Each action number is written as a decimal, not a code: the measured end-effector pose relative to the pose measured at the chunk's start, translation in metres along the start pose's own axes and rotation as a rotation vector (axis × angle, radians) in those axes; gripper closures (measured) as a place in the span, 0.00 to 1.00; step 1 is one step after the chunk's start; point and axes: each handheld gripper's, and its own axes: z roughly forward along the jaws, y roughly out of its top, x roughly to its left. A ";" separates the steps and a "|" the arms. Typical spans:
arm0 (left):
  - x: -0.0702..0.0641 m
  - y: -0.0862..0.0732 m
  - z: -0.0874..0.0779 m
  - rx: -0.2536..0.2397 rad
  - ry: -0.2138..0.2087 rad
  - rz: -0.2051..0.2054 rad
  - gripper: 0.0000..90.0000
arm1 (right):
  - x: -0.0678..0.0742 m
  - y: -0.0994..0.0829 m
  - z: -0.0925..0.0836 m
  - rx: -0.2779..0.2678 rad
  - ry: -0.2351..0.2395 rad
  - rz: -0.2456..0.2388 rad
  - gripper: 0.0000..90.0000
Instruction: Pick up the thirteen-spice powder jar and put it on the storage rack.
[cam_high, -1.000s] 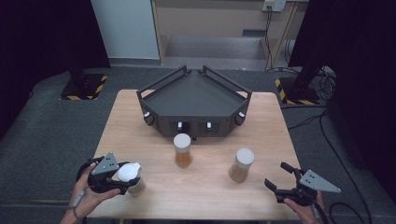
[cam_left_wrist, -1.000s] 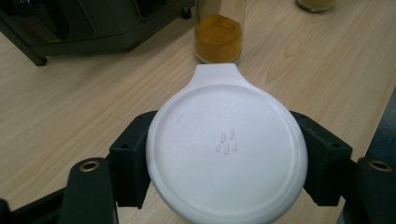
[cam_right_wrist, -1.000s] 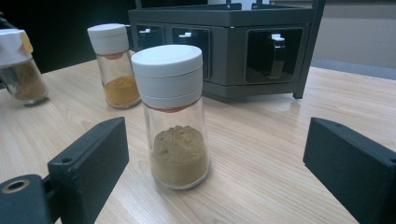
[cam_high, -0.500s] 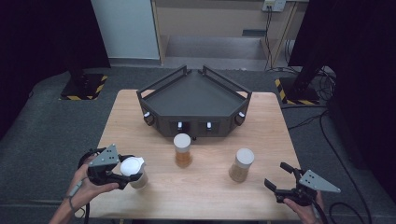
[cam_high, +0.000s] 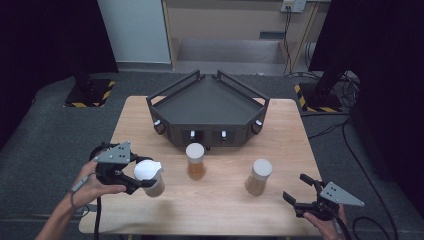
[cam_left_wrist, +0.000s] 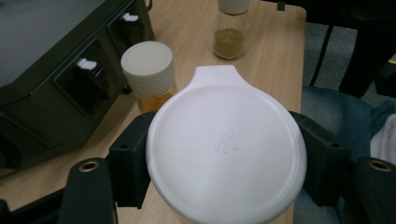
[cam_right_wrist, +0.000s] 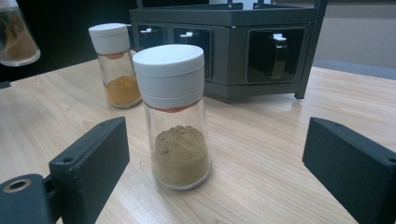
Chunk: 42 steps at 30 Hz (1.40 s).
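My left gripper (cam_high: 148, 181) is shut on a spice jar with a white flip lid (cam_high: 145, 169), held above the table's left front. In the left gripper view the lid (cam_left_wrist: 224, 126) sits between both jaws. A jar of orange powder (cam_high: 195, 161) stands at the table's middle, in front of the black rack (cam_high: 207, 102). To its right stands a jar of brown powder (cam_high: 259, 177). My right gripper (cam_high: 300, 196) rests open near the right front corner. In the right gripper view the brown jar (cam_right_wrist: 175, 116) stands just beyond its wide-apart jaws, untouched.
The black wedge-shaped rack (cam_right_wrist: 224, 46) with small slots along its front face takes up the back of the wooden table (cam_high: 220, 210). Bare wood lies between the jars and the front edge. Grey carpet surrounds the table.
My left gripper has lifted its jar off the table and carried it a little to the right and away from the front edge. The right gripper and the two standing jars stayed put.
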 end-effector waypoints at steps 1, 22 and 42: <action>0.002 0.004 0.000 0.001 -0.010 0.010 0.33 | 0.000 0.000 0.000 0.000 0.000 0.001 0.08; 0.030 0.058 -0.007 -0.007 -0.053 0.038 0.33 | 0.000 0.000 0.000 -0.001 0.000 0.003 0.08; 0.063 0.118 -0.018 -0.021 0.039 -0.020 0.33 | -0.002 -0.001 -0.001 -0.003 -0.001 0.006 0.08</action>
